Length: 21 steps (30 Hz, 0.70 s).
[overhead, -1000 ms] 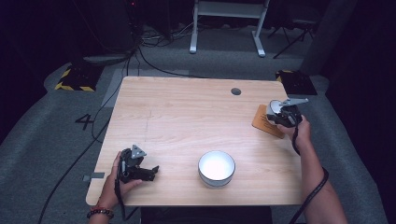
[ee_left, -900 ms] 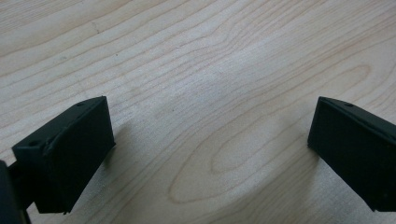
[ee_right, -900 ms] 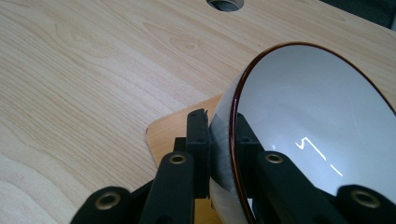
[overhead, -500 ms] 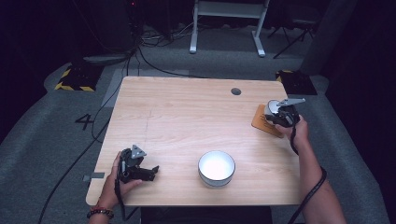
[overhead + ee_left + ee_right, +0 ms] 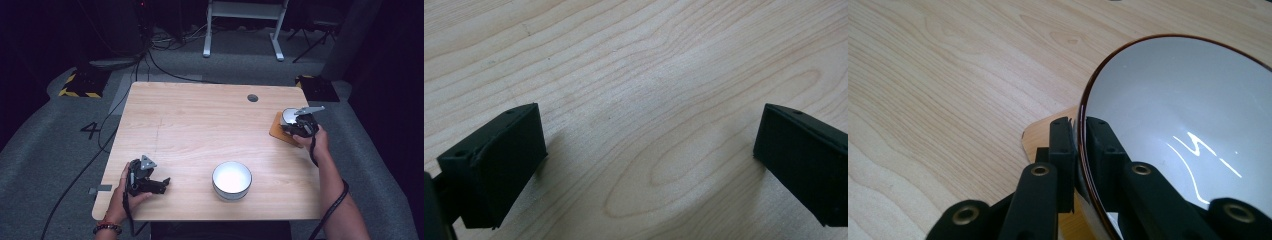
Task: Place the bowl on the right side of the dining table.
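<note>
Clamping my right gripper (image 5: 1077, 150) on the rim of the bowl (image 5: 1178, 125), which sits on the coaster (image 5: 280, 131) at the table's (image 5: 200, 120) right edge, I rest the left gripper (image 5: 162, 183) with jaws apart.

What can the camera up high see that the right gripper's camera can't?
The high view adds the white bowl near the front edge, the left gripper resting open on the table, and both hands. The right gripper view alone shows the jaws pinching the rim, one pad inside and one outside, and the bowl's dark edge. Both show the right gripper at the small bowl, the brown coaster under it, and the wooden table.
</note>
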Tool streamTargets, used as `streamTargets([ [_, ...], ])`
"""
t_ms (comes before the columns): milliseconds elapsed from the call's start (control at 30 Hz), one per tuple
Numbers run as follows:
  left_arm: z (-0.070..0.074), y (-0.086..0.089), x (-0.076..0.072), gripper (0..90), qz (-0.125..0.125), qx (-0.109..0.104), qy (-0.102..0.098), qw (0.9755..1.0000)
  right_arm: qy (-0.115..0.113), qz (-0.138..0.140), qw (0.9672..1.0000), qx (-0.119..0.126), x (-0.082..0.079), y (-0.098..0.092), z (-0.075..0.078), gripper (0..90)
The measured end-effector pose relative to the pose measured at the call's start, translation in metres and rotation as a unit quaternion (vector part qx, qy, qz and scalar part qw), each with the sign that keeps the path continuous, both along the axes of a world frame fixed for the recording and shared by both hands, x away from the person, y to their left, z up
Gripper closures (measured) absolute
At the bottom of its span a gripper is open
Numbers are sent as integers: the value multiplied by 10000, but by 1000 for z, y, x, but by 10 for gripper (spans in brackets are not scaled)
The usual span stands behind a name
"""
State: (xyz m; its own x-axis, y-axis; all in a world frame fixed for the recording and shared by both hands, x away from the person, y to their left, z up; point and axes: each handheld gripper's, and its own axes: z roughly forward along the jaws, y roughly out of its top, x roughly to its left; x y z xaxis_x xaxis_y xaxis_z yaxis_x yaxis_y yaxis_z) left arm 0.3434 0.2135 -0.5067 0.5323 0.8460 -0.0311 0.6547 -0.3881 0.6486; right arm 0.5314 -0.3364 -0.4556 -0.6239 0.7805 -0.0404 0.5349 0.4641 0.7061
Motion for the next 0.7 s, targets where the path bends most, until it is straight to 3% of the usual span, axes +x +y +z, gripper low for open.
streamTargets([
  [533,0,0,0,4,1,-1,0,10000,80,50,10000,7,0,3,-4,807],
  [700,0,0,0,4,2,0,-2,10000,3,41,10000,40,0,1,-4,805],
])
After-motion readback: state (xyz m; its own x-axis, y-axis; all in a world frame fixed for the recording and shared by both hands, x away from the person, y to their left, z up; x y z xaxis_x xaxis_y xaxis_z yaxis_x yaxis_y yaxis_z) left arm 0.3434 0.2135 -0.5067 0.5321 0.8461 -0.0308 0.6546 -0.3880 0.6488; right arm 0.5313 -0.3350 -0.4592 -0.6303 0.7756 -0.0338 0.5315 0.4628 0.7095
